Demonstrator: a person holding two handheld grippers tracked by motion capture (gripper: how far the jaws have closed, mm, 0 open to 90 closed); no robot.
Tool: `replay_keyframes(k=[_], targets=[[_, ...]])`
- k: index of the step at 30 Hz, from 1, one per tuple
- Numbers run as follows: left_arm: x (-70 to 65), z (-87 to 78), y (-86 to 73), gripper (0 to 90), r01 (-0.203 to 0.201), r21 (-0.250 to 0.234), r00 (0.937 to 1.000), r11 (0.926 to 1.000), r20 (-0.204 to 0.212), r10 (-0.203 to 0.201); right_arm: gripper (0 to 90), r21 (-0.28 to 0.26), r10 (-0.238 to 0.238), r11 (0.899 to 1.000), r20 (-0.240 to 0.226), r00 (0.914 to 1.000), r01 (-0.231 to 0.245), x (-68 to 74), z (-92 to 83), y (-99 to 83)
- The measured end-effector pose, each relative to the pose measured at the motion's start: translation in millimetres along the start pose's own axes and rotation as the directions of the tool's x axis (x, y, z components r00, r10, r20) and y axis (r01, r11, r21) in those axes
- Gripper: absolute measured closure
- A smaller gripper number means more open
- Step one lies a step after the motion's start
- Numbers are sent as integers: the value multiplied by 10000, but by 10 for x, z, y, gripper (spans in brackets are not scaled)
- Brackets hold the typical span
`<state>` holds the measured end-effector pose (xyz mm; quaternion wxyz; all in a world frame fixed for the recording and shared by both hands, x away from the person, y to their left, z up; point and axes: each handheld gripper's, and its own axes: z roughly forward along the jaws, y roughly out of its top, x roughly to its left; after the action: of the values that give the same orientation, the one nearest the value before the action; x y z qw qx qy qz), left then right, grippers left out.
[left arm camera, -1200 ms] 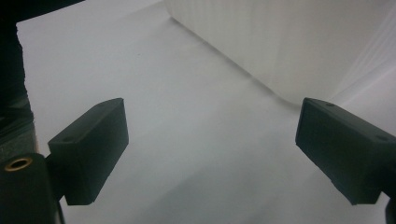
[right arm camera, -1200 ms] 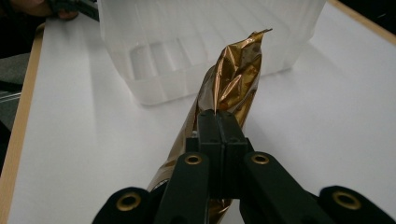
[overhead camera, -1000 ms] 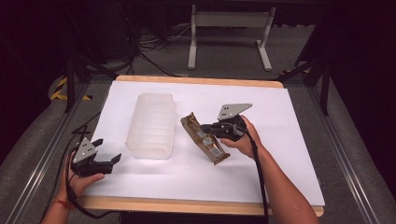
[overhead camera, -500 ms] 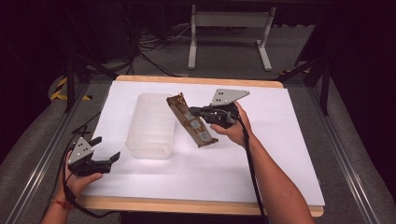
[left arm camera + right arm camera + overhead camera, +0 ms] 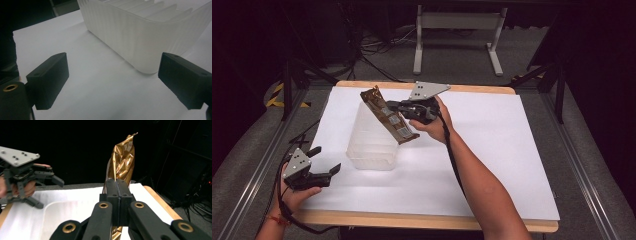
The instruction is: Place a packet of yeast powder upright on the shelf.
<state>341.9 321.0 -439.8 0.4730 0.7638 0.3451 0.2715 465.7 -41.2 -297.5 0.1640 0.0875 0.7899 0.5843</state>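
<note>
The right gripper (image 5: 398, 107) is clamping a gold-brown foil snack packet (image 5: 389, 116), its jaws pressed tight together on the wrapper, as the right gripper view shows with the crinkled foil (image 5: 121, 160) rising above the closed tips. Compared with a second ago, when the packet was lying low on the white table cover (image 5: 502, 150) to the right of the clear plastic container (image 5: 371, 145), the packet is now hanging tilted in the air over the container's far end, with its top corner leaning toward the table's back edge. The hand carrying it is sitting higher and farther left than before. The left gripper (image 5: 326, 161) is resting near the front left corner much as earlier, its jaws standing wide apart and holding nothing, pointing at the container's ribbed wall (image 5: 140, 35).
</note>
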Motion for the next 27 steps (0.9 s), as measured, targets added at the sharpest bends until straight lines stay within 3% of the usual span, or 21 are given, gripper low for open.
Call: replay_keyframes(k=[15,27], targets=[[-35,-76,-30,107,96,-45,9999,9999,-108,-97,900,-39,-88,10000,-435,9990,87,13,551,29],[-34,-101,-59,107,72,23,9998,10000,-176,-72,900,138,-64,9999,-577,9983,73,36,780,-61]])
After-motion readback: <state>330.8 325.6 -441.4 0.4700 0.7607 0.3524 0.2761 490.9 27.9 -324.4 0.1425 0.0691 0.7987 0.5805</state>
